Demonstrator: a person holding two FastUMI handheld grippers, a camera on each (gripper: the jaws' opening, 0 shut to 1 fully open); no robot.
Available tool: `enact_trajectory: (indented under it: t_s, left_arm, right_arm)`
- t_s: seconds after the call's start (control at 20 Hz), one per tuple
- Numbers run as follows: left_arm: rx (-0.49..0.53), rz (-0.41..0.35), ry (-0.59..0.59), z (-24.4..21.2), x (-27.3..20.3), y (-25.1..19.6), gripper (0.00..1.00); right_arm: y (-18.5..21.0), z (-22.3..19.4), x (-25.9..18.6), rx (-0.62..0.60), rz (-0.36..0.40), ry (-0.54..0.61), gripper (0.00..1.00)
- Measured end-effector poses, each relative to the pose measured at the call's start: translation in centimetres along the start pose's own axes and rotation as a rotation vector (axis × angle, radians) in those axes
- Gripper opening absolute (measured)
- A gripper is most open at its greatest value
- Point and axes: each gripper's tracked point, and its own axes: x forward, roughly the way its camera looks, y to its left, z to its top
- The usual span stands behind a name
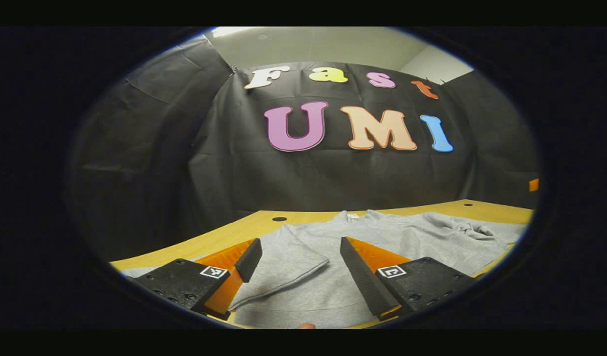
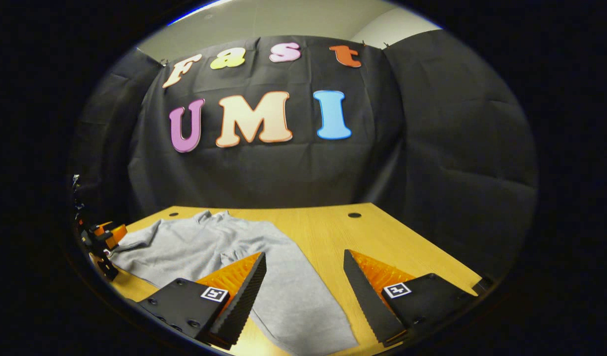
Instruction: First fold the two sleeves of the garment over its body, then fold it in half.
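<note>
- Left gripper view: the left gripper (image 1: 298, 269) hangs low over the near part of a grey sweatshirt (image 1: 362, 237), jaws spread wide with nothing between them
- Between its two fingers lies the sweatshirt's left sleeve (image 1: 283, 262), already folded across the body, its cuffed edge curving towards the near hem
- The garment lies flat on a light wooden table (image 1: 244, 230), collar (image 1: 352, 215) at the far side near the black cloth wall; towards the right its other sleeve (image 1: 461, 227) lies bunched and creased
- Right gripper view: at the far left edge the other gripper (image 2: 103, 240) shows just beside the sweatshirt (image 2: 184, 247)
- The right gripper (image 2: 305, 277) is wide apart and empty, its left finger (image 2: 244, 291) over the grey sleeve (image 2: 303, 306) that runs towards the near table edge, its right finger (image 2: 367, 296) over bare table (image 2: 343, 237)
</note>
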Motion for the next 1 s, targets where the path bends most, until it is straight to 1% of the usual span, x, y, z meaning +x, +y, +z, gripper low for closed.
enact_trajectory:
  t_s: [0.1,0.25,0.3,0.35,0.45,0.5,0.55,0.6,0.65,0.7,0.75,0.8,0.95,1.0]
  left_arm:
    - [0.0,0.0,0.0,0.0,0.0,0.0,0.94]
    - [-0.001,-0.001,0.0,0.1,0.0,-0.1,0.94]
    - [-0.001,0.0,0.0,-0.1,0.0,0.0,0.94]
    - [-0.001,0.0,-0.001,0.0,0.0,0.0,0.94]
    - [0.0,0.002,0.0,-0.1,0.0,0.0,0.93]
    - [0.0,0.003,0.0,-0.1,0.1,0.0,0.93]
    - [0.0,0.004,0.0,-0.1,0.1,0.0,0.94]
    - [0.0,0.004,0.0,-0.1,0.1,0.0,0.94]
    - [0.0,0.005,-0.001,-0.1,0.1,0.0,0.94]
    - [0.0,0.007,-0.001,-0.1,0.1,0.0,0.94]
    - [0.0,0.01,0.0,0.0,0.1,0.1,0.94]
    - [0.0,0.014,-0.001,-0.1,0.2,0.1,0.93]
    - [0.0,0.021,-0.001,-0.2,0.2,0.1,0.94]
    - [0.0,0.021,-0.001,-0.1,0.2,0.1,0.94]
  right_arm:
    - [-0.4,-3.1,-0.7,-0.003,0.003,0.105,0.98]
    - [0.3,-7.2,-1.6,-0.031,0.035,0.232,0.98]
    - [0.3,-8.0,-1.9,-0.043,0.037,0.257,0.94]
    - [0.3,-8.4,-2.1,-0.051,0.041,0.272,0.98]
    - [0.4,-9.4,-2.4,-0.057,0.044,0.297,0.98]
    - [0.3,-10.0,-2.4,-0.06,0.042,0.313,0.94]
    - [0.2,-10.7,-2.4,-0.064,0.038,0.328,0.94]
    - [0.2,-11.4,-2.7,-0.071,0.033,0.343,0.98]
    - [0.0,-12.1,-2.8,-0.08,0.024,0.362,0.94]
    - [-0.3,-12.7,-3.0,-0.089,0.021,0.38,0.98]
    - [-0.3,-13.0,-3.2,-0.092,0.023,0.389,0.94]
    - [-0.2,-13.0,-3.2,-0.088,0.025,0.39,0.99]
    - [0.2,-13.6,-2.9,-0.056,0.041,0.405,0.98]
    - [0.3,-13.6,-2.8,-0.047,0.045,0.393,0.96]
